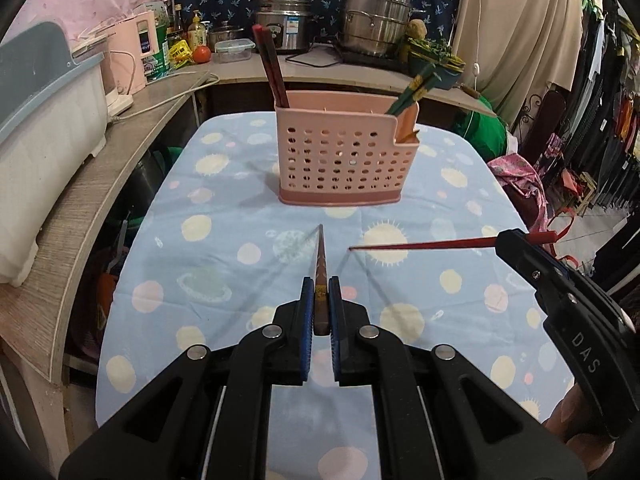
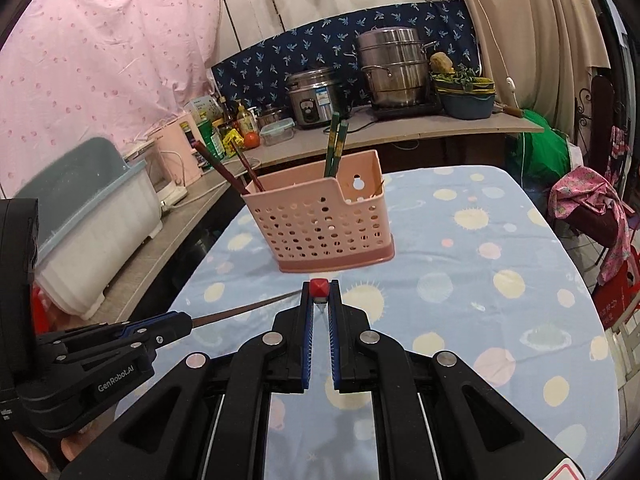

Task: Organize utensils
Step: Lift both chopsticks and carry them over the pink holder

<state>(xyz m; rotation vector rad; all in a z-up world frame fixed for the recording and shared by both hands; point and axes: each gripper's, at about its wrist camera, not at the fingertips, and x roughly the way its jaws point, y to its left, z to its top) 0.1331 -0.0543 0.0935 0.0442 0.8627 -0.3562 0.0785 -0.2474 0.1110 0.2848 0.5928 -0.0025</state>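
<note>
A pink perforated utensil holder (image 1: 340, 156) stands on the table, also in the right wrist view (image 2: 324, 224). It holds dark red chopsticks (image 1: 272, 68) on its left and green chopsticks (image 1: 412, 92) on its right. My left gripper (image 1: 321, 286) is shut on a brown chopstick (image 1: 320, 264) that points at the holder. My right gripper (image 2: 320, 284) is shut on a red chopstick (image 1: 420, 245); its square end (image 2: 319, 287) shows between the fingers. The right gripper (image 1: 520, 246) shows at the right of the left wrist view, the left gripper (image 2: 176, 326) at the left of the right wrist view.
The table wears a light blue cloth with planets and suns (image 1: 224, 264). A wooden counter (image 1: 132, 148) runs along the left and back with a grey-lidded white bin (image 1: 44, 120), pink appliance, bottles, rice cooker (image 1: 284, 24) and steel pots (image 1: 376, 16). Clothes hang at right.
</note>
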